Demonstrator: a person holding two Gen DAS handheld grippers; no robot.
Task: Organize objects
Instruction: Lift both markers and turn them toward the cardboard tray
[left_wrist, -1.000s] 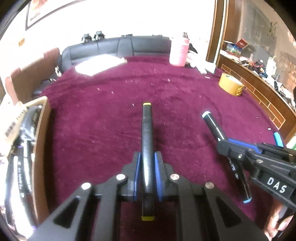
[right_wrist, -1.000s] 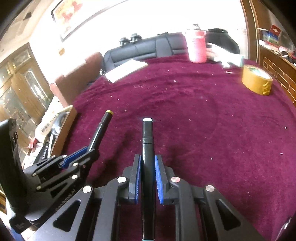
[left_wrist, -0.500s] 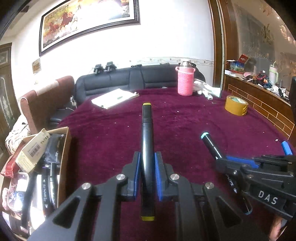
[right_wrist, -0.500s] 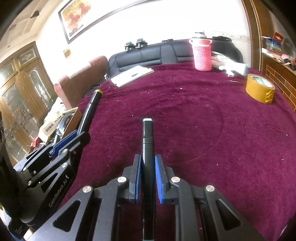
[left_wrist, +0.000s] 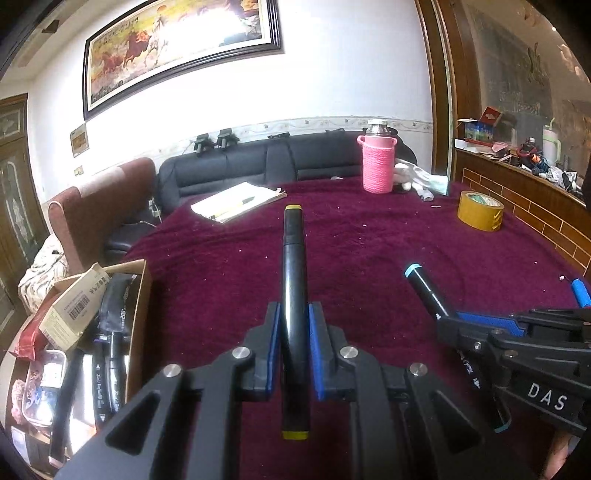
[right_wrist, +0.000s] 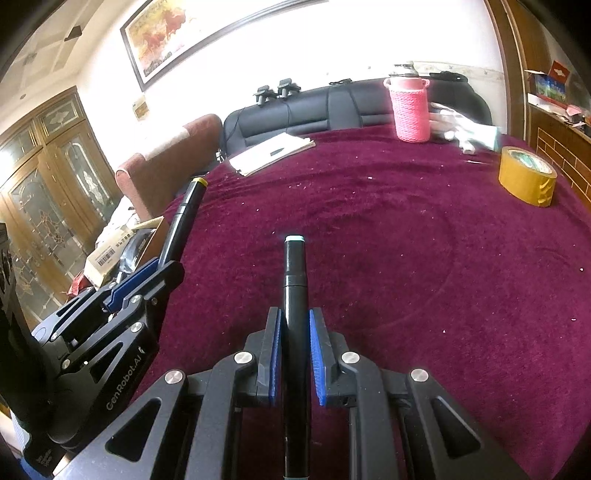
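Observation:
My left gripper (left_wrist: 293, 314) is shut on a black marker with yellow end caps (left_wrist: 293, 266), held lengthwise above the maroon tablecloth. To its right in the same view, my right gripper (left_wrist: 448, 319) grips a black marker with light-blue caps (left_wrist: 424, 288). In the right wrist view my right gripper (right_wrist: 295, 317) is shut on that blue-capped marker (right_wrist: 294, 273), and the left gripper (right_wrist: 162, 269) appears at the left with the yellow-capped marker (right_wrist: 181, 221) slanting up. A cardboard box (left_wrist: 142, 295) at the table's left edge holds several black markers.
On the maroon cloth (right_wrist: 406, 240) stand a pink knit-covered bottle (left_wrist: 377, 164), a roll of yellow tape (left_wrist: 480, 211) and an open notebook (left_wrist: 240, 201). A blue object (left_wrist: 580, 291) lies at the right edge. A black sofa and a brown chair stand behind the table.
The left gripper has tilted upward, so its view now takes in the wall and painting instead of mostly cloth. Both markers stay gripped. The right gripper has hardly moved.

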